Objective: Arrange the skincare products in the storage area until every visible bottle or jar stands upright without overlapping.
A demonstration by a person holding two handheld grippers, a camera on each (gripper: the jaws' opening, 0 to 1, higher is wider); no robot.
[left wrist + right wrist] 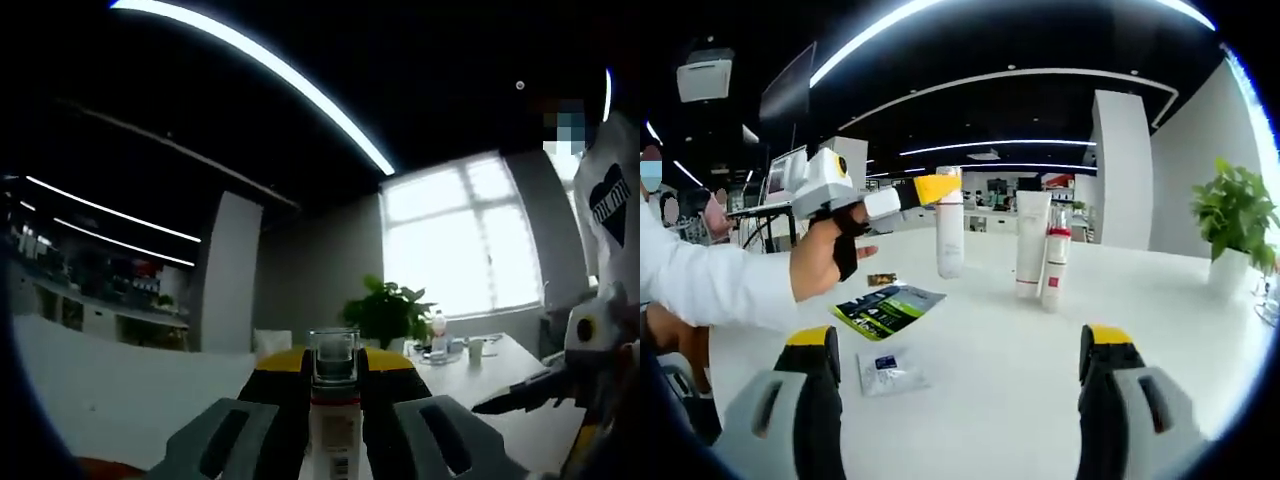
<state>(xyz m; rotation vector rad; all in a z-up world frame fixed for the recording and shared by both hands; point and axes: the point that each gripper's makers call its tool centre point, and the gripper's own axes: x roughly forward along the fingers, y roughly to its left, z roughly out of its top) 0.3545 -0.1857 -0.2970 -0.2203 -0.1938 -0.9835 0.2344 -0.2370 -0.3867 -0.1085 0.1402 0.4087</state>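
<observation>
My left gripper [335,372] is shut on a white bottle [334,430] with a clear cap, held upright between the yellow-tipped jaws. In the right gripper view the same left gripper [938,188] comes in from the left in a person's hand, clamped near the top of that white bottle [950,238], whose base is at or just above the white table [1040,360]. To its right stand a white tube [1032,245] and a small red-banded bottle [1054,262], both upright and close together. My right gripper [960,375] is open over the table, nothing between its jaws.
A green-and-black packet [887,308] and a small white sachet [887,372] lie flat on the table in front of the bottles. A potted plant [1237,215] stands at the far right. A sleeve and hand [810,262] reach in from the left.
</observation>
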